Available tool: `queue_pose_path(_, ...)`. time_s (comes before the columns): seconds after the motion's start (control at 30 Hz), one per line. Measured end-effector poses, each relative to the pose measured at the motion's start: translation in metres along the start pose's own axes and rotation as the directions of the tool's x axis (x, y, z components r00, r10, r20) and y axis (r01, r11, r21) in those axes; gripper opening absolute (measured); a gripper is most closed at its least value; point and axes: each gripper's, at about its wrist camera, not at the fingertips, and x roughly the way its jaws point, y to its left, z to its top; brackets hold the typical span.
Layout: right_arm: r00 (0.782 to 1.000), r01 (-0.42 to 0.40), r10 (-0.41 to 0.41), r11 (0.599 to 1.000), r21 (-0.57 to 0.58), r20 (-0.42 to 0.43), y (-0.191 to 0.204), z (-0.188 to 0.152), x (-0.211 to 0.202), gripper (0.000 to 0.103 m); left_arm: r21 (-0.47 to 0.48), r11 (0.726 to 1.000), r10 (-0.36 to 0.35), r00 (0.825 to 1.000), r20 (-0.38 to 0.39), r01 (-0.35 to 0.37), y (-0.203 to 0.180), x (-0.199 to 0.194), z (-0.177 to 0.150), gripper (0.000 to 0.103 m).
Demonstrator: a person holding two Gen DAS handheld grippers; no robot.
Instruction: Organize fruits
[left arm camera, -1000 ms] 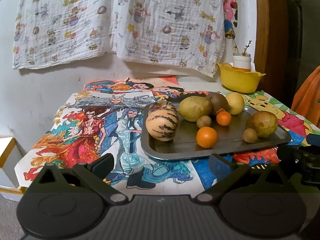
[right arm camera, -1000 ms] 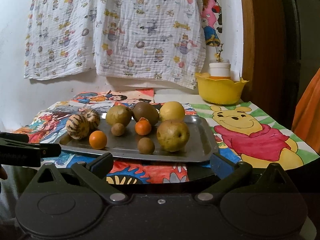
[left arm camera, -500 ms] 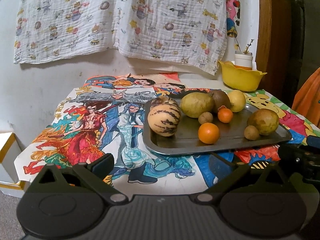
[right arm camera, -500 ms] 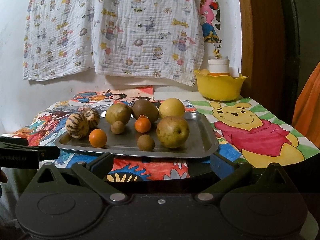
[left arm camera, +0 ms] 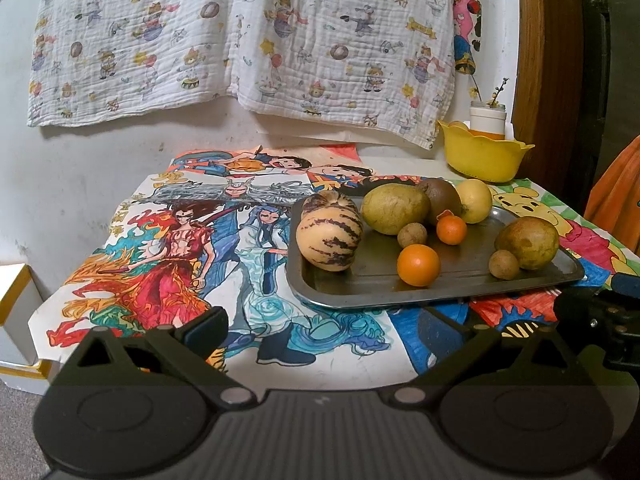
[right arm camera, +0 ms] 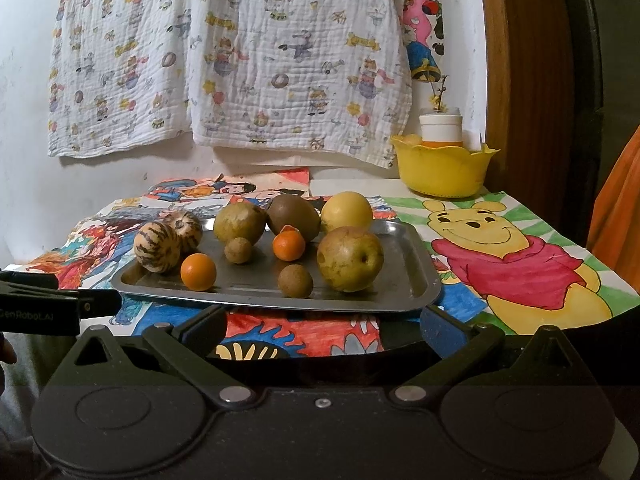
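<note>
Left gripper (left arm camera: 322, 326) jaws wide apart, empty, near table edge. Steel tray (right arm camera: 416, 276) holds all fruit: striped melons (right arm camera: 157, 246) left, oranges (right arm camera: 198, 271) centre, pear (right arm camera: 350, 258) right. Right gripper (right arm camera: 322, 326) likewise spread, empty. Sorted or awaiting sorting: undetermined.

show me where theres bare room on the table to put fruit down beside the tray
Left of the metal tray the comic drawing lies bare to the table edge. Right of it, the bear drawing is bare up to the yellow bowl. The tray's back row is crowded.
</note>
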Motion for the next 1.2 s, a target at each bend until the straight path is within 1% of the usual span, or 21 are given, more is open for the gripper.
queue_pose_path(1.2, 1.0, -0.001, 0.001, 1.0, 0.002, -0.003, 0.0019, 0.0005, 0.0004, 0.102, 0.001, 1.0, 0.004, 1.0, 0.001, -0.004, -0.0002, -0.0006, -0.0019, 0.103)
